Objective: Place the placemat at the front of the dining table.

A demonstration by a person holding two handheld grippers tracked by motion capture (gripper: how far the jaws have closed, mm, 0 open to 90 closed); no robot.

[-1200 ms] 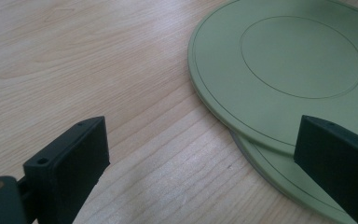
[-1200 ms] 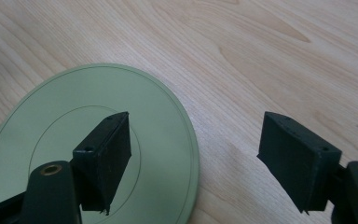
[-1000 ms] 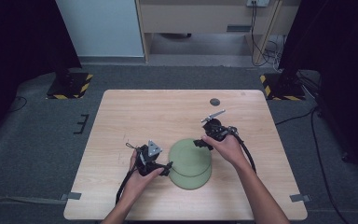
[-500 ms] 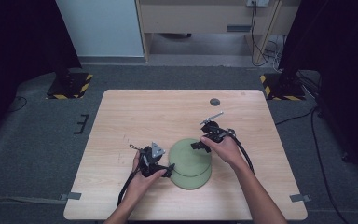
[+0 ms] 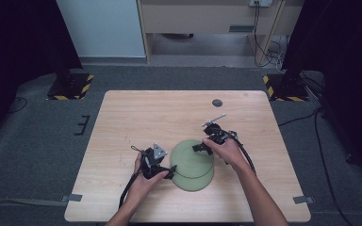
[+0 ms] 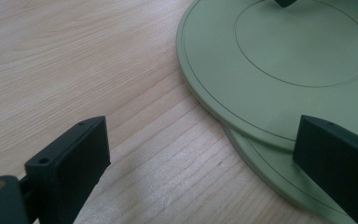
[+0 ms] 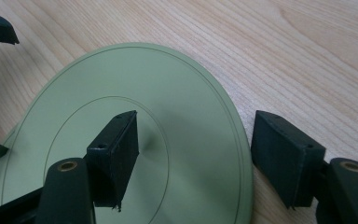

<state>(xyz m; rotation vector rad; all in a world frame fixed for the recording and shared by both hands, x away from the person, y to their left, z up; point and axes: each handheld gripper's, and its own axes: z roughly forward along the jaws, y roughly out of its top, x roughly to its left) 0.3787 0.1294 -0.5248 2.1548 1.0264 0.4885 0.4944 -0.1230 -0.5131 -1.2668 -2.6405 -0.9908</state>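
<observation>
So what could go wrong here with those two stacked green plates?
The right tongs have just been closing astride the top plate's rim, pads not yet pressing; a shallow bite on that thin edge could slip. Lifting might drag the bottom plate along. The left tongs, open, straddle both rims and could nudge the stack.

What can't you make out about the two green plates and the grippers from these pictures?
- Lower plate: mostly covered by the upper plate in every view.
- Right gripper: its jaws straddle the upper plate's rim, with contact hidden from view.
- Left gripper: open beside the plates, right jaw cut off by the frame edge.
- Small dark disc on the table: too small to identify.
</observation>
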